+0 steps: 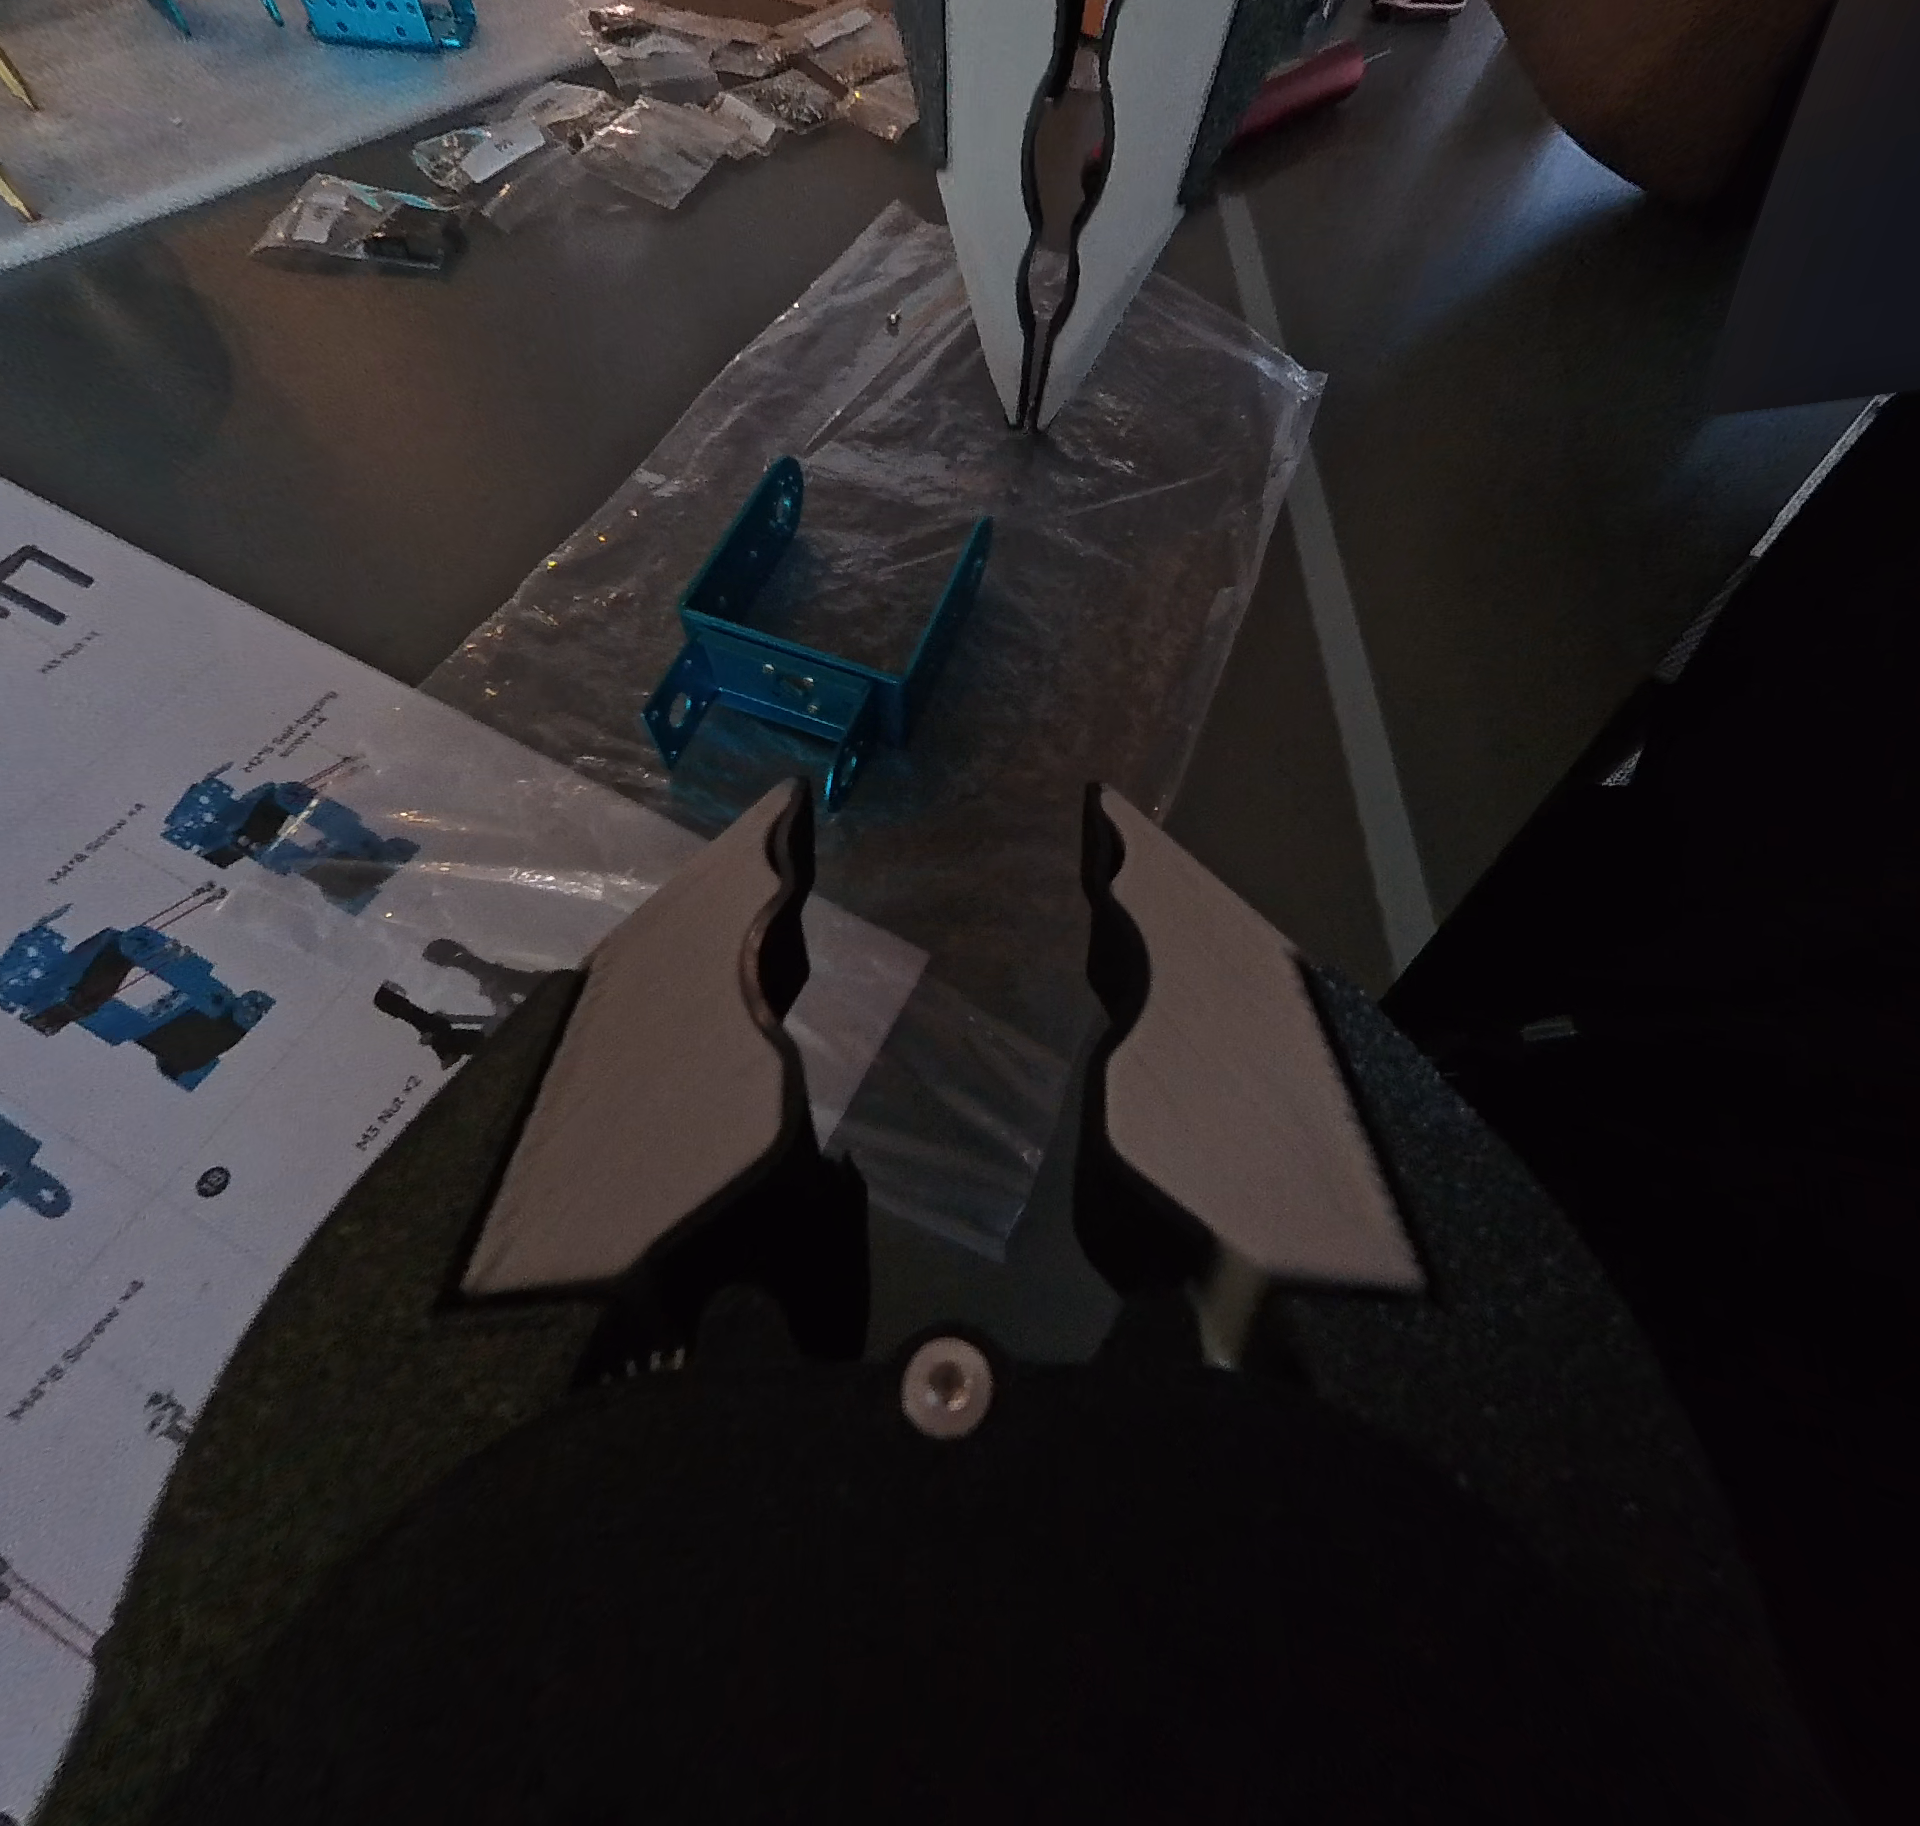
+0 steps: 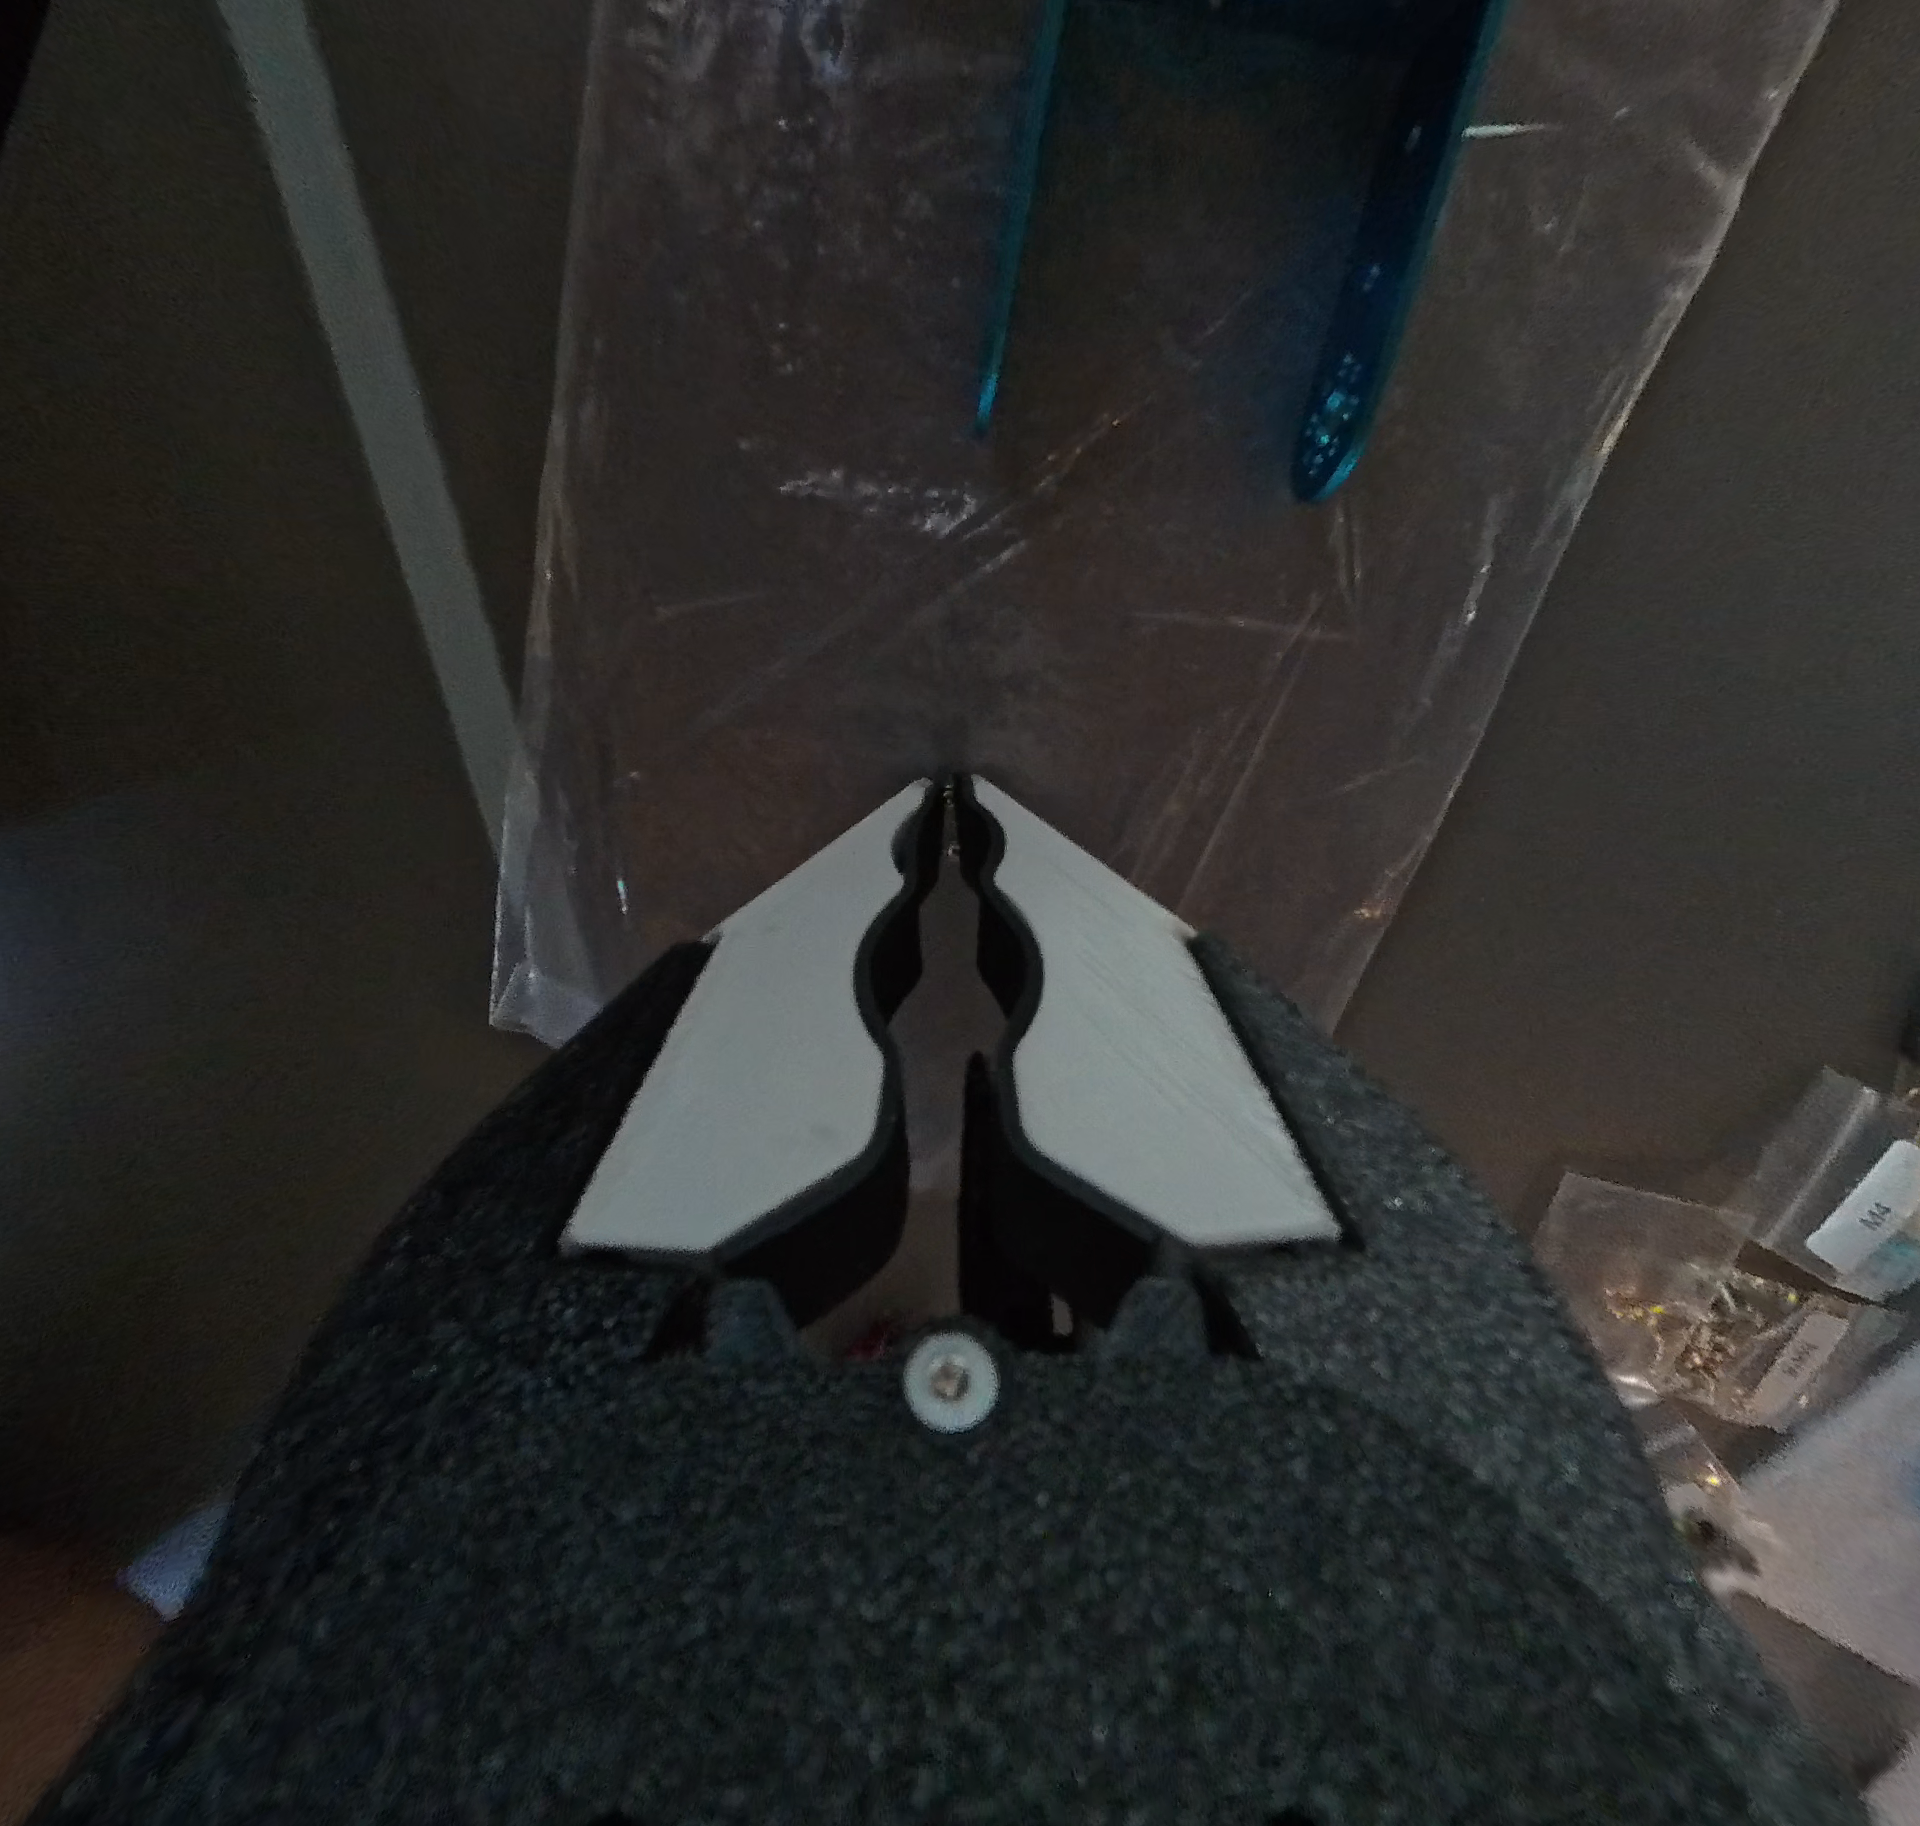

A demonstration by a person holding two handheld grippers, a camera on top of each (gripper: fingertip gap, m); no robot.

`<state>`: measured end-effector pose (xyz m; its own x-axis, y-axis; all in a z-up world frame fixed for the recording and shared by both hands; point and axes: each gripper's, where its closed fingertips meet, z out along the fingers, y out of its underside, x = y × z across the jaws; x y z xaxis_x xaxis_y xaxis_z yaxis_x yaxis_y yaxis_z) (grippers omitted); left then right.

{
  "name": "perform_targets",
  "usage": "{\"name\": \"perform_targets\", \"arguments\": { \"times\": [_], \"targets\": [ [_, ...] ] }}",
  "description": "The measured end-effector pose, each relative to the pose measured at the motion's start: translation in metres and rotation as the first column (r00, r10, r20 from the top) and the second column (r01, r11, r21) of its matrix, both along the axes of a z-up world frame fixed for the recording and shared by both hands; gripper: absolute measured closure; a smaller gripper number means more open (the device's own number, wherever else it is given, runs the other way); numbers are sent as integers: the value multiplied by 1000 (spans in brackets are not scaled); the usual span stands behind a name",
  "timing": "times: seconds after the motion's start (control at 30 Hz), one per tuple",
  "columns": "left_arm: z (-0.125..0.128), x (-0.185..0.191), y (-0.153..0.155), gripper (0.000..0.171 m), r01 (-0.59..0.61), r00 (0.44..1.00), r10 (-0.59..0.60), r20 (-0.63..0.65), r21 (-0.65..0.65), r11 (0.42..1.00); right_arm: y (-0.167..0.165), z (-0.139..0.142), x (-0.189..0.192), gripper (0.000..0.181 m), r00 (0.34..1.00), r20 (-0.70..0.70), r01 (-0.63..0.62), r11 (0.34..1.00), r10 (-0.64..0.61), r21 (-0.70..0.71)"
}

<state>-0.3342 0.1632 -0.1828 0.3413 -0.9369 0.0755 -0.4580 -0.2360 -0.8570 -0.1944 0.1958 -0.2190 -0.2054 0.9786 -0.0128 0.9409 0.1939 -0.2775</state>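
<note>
Left gripper (image 1: 940,805) hangs released, jaws wide apart, just beside one blue U-bracket assembly (image 1: 800,649) at its 12 o'clock. Its two long arms point toward 1 o'clock, at the right gripper (image 1: 1029,422), which is clenched on something tiny; I cannot tell what. Both sit over one clear plastic bag (image 1: 1143,550).

Dark brown table (image 1: 312,405) lying under dim light — pale strip (image 1: 1340,633) running across it, black furniture (image 1: 1714,841) standing alongside.
</note>
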Motion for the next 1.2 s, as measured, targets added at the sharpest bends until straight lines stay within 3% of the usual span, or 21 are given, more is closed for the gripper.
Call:
{"name": "perform_targets", "arguments": {
  "times": [0.27, 0.37, 0.47, 1.2],
  "targets": [
    [-1, 8, 2, 121, 13, 1000, -13, 2, -3, 1000, 8, 29, -39, 181, 965, -261, -35, 999, 32, -6],
    [-3, 8, 4, 121, 10, 1000, -10, -13, 7, 1000, 16, 17, -26, 181, 994, -109, -18, 999, 20, 27],
    [-2, 7, 4, 121, 11, 1000, -11, -6, 2, 1000, -6, 13, -13, 170, 1000, 9, -9, 996, 10, -86],
    [-2, -5, -9, 120, -14, 1000, 14, -16, 20, 1000, -7, -3, -13, 178, 973, 232, -13, 998, 0, 57]
  ]
}}
